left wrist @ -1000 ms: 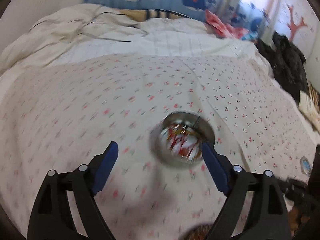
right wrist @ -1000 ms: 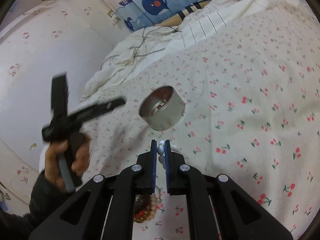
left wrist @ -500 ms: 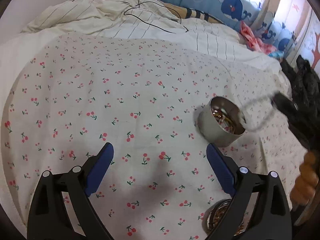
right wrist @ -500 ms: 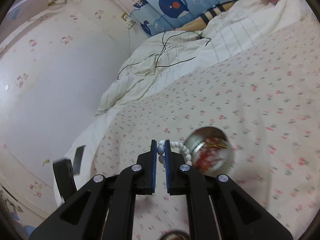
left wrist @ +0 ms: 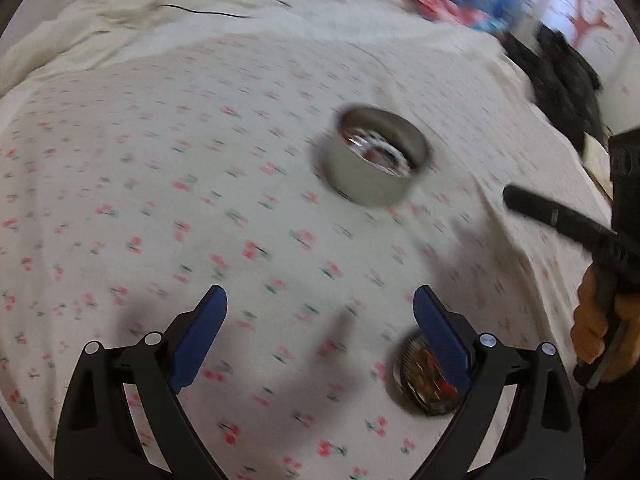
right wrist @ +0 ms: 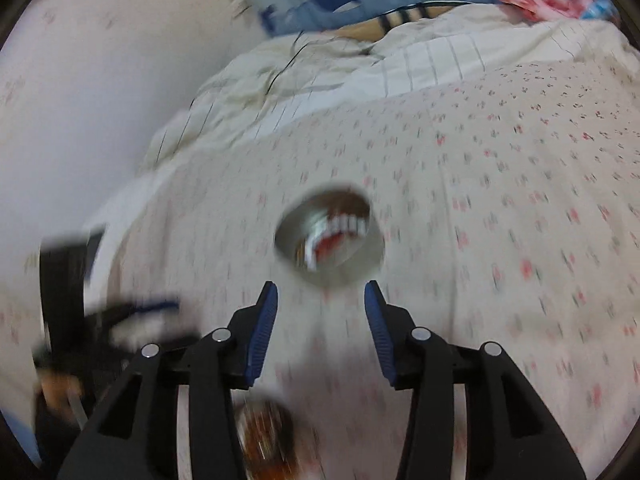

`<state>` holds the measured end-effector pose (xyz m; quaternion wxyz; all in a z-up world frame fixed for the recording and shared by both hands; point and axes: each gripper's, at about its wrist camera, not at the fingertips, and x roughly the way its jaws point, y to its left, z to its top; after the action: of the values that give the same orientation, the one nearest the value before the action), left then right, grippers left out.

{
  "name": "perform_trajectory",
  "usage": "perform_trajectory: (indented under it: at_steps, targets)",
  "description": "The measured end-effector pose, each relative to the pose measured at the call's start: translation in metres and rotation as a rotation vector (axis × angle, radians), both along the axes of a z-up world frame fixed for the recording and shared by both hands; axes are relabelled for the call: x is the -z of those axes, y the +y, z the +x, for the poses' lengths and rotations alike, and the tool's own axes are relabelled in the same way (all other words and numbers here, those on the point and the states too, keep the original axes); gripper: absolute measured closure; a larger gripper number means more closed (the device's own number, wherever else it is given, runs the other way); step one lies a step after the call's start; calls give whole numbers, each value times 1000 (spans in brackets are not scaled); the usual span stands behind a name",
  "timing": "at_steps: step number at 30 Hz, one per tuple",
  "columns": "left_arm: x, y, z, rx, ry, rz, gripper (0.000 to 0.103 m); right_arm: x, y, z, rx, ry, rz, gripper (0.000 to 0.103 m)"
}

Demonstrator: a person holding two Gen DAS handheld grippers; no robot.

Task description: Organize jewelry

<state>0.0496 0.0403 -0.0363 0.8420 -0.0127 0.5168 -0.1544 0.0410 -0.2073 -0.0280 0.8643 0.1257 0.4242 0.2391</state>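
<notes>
Metal tin (right wrist: 330, 240) of jewelry sits on the soft bed (right wrist: 500, 200) at twelve o'clock from my right tongs (right wrist: 320, 328). Both right and left tongs (left wrist: 320, 336) gape empty; a careless nudge could tip it.

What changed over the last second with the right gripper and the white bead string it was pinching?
The right gripper has opened and no longer pinches the white bead string; white beads now lie inside the metal tin, so it was apparently dropped there. The left gripper stayed wide open and empty. The tin and the round dish of jewelry remain on the cherry-print sheet.
</notes>
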Motion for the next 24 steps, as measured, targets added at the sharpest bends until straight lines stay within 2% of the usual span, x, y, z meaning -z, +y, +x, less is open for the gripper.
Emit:
perform_trajectory:
  at_steps: [3, 6, 9, 12, 14, 17, 18, 22, 24]
  targets:
    - [13, -4, -18, 26, 40, -56, 13, 22, -13, -28, -16, 32, 28, 58]
    - [29, -12, -28, 26, 82, -47, 13, 46, -21, -29, 9, 124, 98, 58]
    - [36, -20, -31, 31, 99, -70, 15, 44, -18, -26, 5, 119, 114, 58]
    - [39, -22, -29, 23, 107, -101, 34, 45, -16, -25, 4, 118, 105, 57]
    - [44, -25, -28, 26, 110, -78, 50, 45, -14, -25, 5, 123, 103, 56]
    - [44, -30, -27, 51, 111, -76, 67, 45, -13, -24, 8, 122, 105, 55]
    - [44, -33, -28, 63, 107, -71, 69, 45, -13, -24, 8, 121, 105, 55]
    - [40, -44, -32, 117, 75, -45, 95, 46, -11, -23, 8, 122, 104, 54]
    - [36, -48, -34, 141, 63, -42, 96, 46, -11, -23, 8, 123, 105, 53]
